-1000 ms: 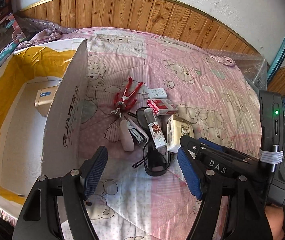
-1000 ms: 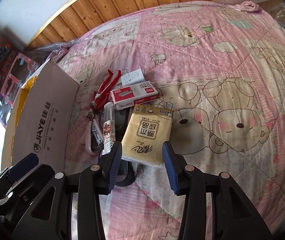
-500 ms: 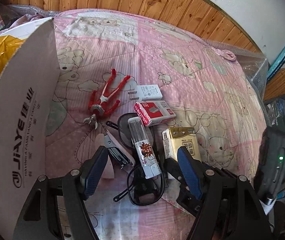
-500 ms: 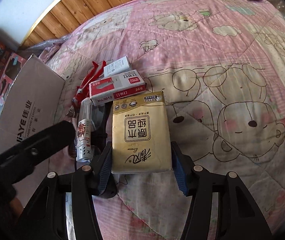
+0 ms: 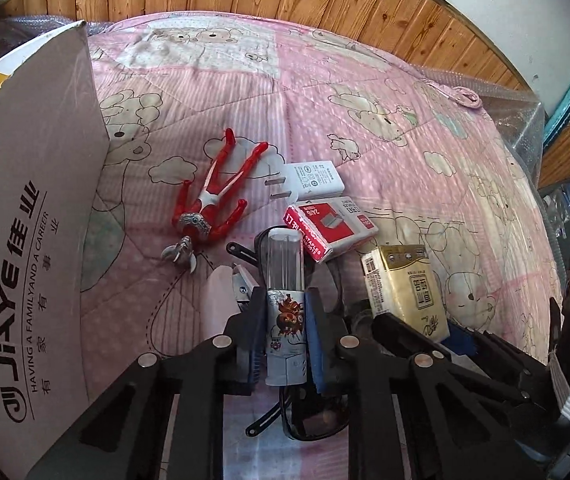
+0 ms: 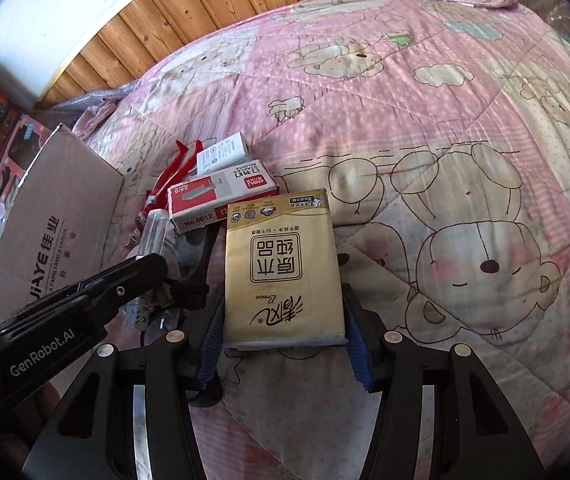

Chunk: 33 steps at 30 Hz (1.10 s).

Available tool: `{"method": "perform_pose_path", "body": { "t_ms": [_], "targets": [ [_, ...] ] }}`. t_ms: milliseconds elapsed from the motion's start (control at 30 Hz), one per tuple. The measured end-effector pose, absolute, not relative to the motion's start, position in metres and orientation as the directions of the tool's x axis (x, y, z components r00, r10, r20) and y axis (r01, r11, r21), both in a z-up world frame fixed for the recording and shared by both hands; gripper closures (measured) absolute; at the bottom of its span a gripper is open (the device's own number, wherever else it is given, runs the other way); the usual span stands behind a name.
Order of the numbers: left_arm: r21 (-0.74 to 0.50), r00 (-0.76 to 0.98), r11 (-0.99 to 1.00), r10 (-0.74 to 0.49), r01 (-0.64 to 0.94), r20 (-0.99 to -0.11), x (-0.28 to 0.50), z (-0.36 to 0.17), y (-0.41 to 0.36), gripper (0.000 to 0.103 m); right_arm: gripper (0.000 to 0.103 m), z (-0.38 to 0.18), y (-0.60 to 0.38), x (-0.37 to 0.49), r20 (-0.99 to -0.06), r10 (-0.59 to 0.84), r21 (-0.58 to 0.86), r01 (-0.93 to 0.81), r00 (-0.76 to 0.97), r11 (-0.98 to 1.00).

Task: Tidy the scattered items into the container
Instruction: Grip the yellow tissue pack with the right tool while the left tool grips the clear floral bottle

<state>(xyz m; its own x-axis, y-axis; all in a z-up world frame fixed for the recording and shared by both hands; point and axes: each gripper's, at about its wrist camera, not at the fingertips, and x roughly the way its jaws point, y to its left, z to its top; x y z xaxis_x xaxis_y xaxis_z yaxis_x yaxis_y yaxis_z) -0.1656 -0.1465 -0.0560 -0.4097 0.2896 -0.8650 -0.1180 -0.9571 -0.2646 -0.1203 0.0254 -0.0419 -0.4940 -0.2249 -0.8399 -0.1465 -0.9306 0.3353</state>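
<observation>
yellow tissue pack (image 6: 283, 270), black Chinese print, lying flat

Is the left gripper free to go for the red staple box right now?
Probably not: the left gripper is shut on the spray bottle. The staple box lies just ahead, uncovered.

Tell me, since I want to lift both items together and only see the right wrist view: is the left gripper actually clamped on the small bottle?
Observer: Yes. In the left wrist view the left gripper has a blue pad pressed on each side of the small bottle.
Operator: Anything beneath it that might drag along?
Observer: It lies across black sunglasses, whose lens shows below the pads.
Operator: And on its far side?
Observer: A pale pink object lies close beside it, toward the cardboard box.
</observation>
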Motion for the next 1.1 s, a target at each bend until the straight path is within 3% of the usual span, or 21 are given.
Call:
{"method": "perform_pose_path", "body": {
  "t_ms": [700,1100],
  "targets": [
    [-0.294,-0.416,-0.952,0.304,-0.089,-0.857,-0.138,-0.052,-0.161,0.084,0.048,-0.041,0.040,-0.117,-0.844,-0.177,0.298,-0.169,-0.507,-0.939],
    [-0.233,-0.447,-0.965,0.261,-0.116,-0.856,-0.099,-0.026,-0.154,0.084,0.048,-0.019,0.029,-0.070,-0.844,-0.201,0.306,-0.137,-0.498,-0.942]
  ]
}}
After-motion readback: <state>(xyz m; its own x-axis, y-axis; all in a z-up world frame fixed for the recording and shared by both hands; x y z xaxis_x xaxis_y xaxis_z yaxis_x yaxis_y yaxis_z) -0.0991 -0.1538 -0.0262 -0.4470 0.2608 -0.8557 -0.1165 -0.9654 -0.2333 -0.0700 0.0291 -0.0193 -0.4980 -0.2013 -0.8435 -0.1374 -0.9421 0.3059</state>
